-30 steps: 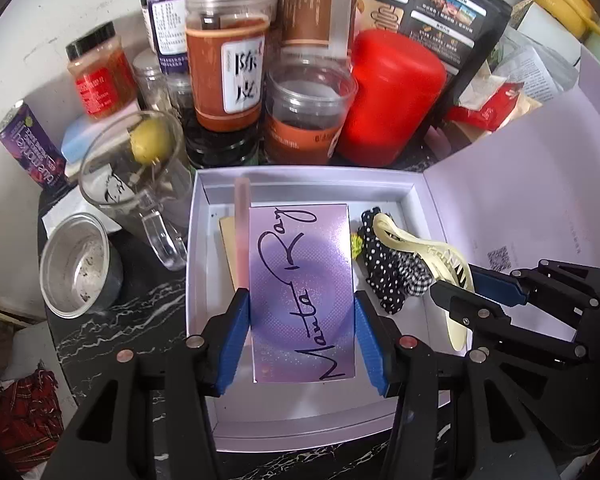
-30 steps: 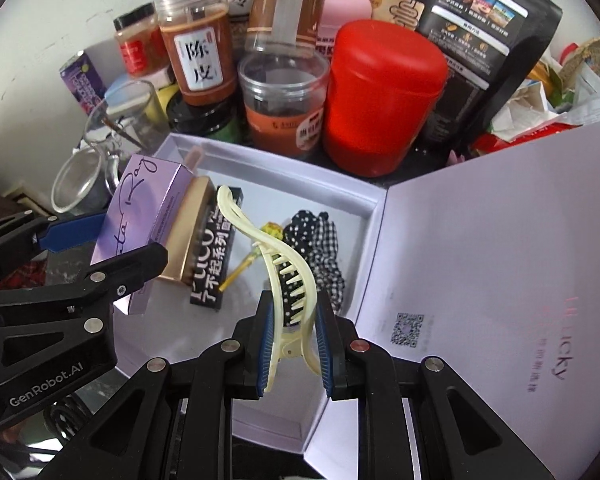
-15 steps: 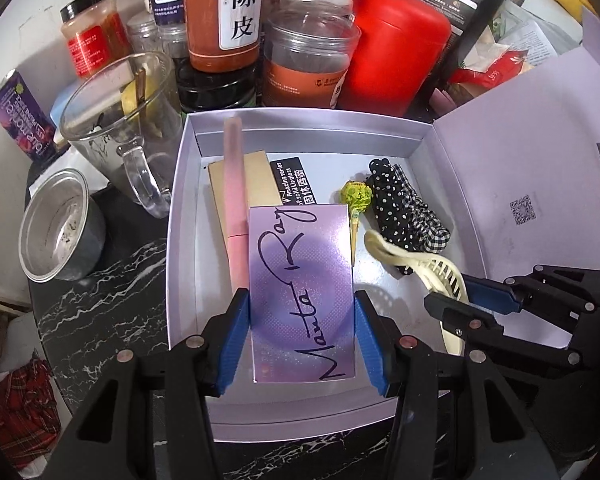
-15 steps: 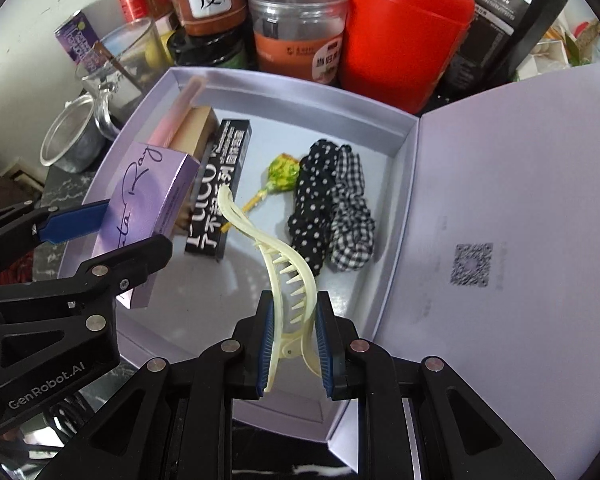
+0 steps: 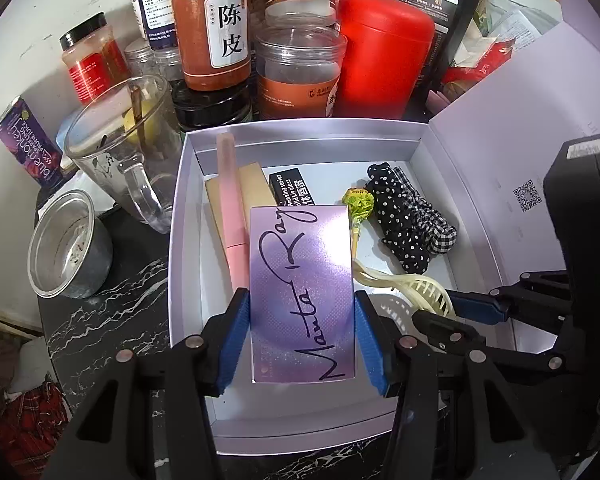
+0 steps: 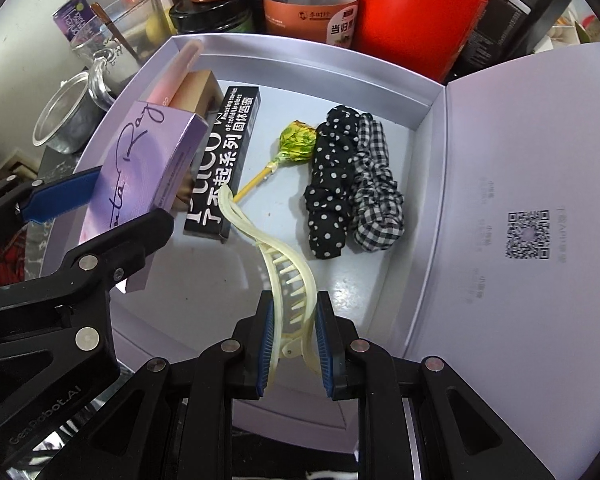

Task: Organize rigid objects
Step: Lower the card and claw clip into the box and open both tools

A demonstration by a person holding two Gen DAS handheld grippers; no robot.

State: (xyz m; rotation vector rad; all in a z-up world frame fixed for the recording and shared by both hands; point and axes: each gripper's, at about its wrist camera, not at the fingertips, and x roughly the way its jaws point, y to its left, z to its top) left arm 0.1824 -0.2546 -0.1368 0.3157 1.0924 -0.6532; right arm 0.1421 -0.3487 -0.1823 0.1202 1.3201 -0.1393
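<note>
A: Left wrist view: left gripper [image 5: 302,338] clamps the purple card box [image 5: 302,292] by its long edges, held above the open lavender tray [image 5: 180,216].

B: Right gripper [image 6: 294,338]?

A: Pads pinched on the cream hair claw [image 6: 288,276], over the tray's near half. Black lip-gloss box [image 6: 224,164], lollipop [image 6: 296,146], and scrunchies [image 6: 352,184] lie on the floor of the tray.
</note>
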